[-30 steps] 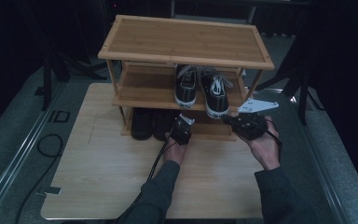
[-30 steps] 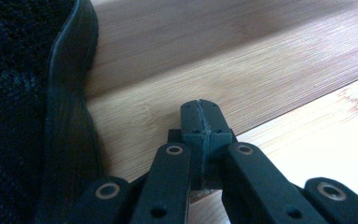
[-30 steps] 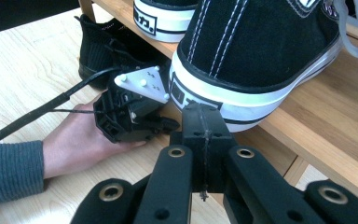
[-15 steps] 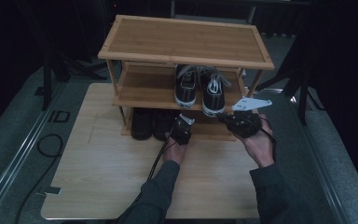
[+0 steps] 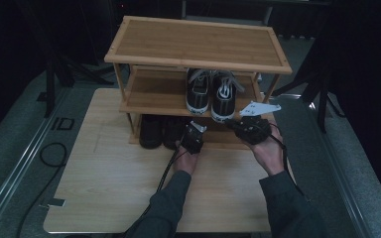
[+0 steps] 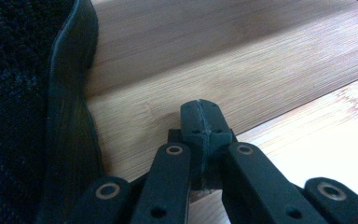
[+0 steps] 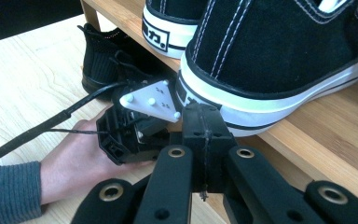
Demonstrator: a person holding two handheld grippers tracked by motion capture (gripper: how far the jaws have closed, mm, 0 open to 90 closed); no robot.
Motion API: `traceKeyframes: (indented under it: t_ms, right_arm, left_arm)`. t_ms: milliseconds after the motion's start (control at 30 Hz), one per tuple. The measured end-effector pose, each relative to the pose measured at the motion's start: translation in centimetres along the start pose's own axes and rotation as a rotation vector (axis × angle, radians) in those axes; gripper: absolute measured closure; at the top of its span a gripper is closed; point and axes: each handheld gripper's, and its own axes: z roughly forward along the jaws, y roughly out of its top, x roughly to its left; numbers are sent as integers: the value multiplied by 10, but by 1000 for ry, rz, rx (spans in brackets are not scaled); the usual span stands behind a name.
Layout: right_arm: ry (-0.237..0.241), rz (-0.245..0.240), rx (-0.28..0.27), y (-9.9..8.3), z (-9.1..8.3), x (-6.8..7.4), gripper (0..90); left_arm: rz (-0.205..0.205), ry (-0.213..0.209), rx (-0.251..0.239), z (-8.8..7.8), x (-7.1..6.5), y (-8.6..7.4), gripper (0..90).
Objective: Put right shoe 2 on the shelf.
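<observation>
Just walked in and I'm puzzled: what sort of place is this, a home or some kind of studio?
Probably a recording studio or lab, not a home: a bamboo shoe rack with sneakers stands on a wooden table, dark stands and a floor cable surround it.

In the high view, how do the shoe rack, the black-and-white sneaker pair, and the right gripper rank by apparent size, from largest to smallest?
1. Shoe rack, by far the largest.
2. Black-and-white sneaker pair.
3. Right gripper, a little smaller than the pair; it sits nearer the camera, so this gap is less certain.

shoe rack [image 5: 198,44], sneakers [image 5: 211,94] mid shelf, both grippers near
</observation>
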Motion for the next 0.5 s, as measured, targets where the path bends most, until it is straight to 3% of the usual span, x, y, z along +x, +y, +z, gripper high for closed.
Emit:
traceKeyframes:
  t_ms: [167, 267, 333, 500]
  right_arm:
    - [-14, 3, -6, 1, 0, 0, 900]
    - [-73, -2, 14, -1, 4, -3, 900]
    - [-42, 23, 3, -4, 5, -6, 900]
    - [-48, 10, 4, -4, 8, -4, 900]
  left_arm:
    - [0, -1, -2, 0, 0, 0, 898]
    - [0, -5, 1, 0, 0, 0, 898]
    - [0, -4, -2, 0, 0, 0, 898]
    - [0, -3, -1, 0, 0, 0, 898]
